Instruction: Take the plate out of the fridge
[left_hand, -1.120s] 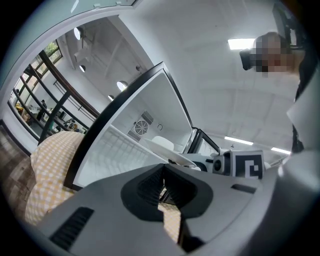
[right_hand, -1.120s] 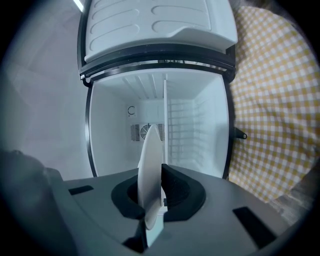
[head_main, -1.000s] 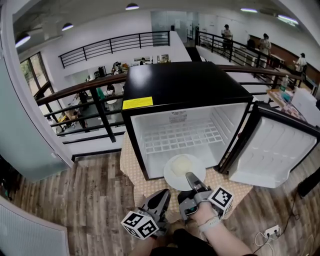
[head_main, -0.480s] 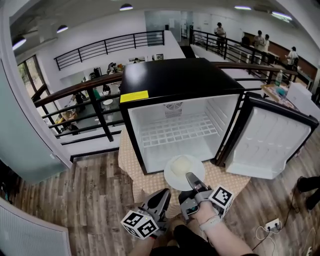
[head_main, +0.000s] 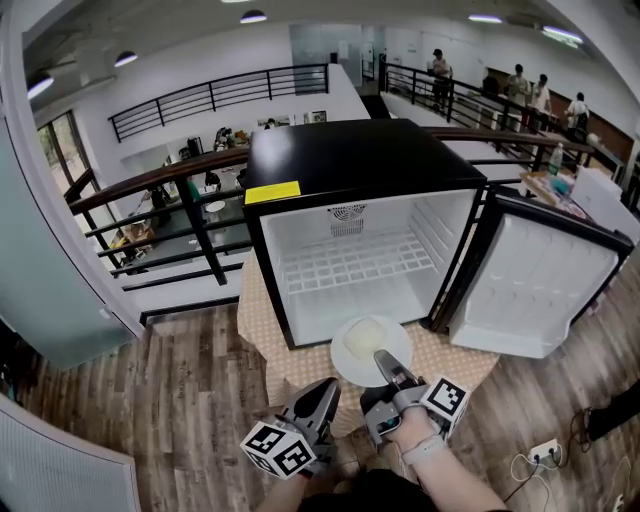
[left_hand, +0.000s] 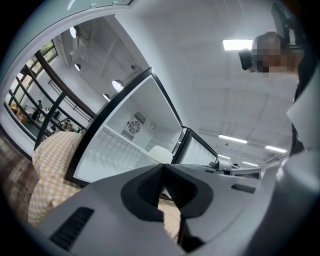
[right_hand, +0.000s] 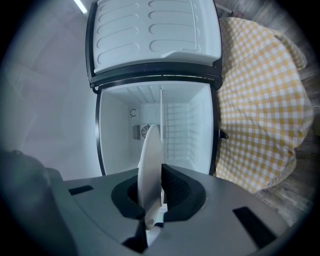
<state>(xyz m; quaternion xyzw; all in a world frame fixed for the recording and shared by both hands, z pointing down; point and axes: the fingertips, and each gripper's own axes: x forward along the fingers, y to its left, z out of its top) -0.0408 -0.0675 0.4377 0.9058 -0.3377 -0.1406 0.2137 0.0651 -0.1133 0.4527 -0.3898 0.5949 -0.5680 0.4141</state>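
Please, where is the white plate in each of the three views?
Head view: plate low centre, at the front edge of the fridge, held by the right hand-held gripper.
Left gripper view: plate small, near centre, before the fridge opening.
Right gripper view: plate edge-on at centre, pinched between the jaws.
Shared landmark: the open fridge.

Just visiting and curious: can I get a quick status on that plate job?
Right tool shut on plate rim. Left tool shut, empty. Plate mostly out, at open front of fridge. Door wide, nothing blocking.
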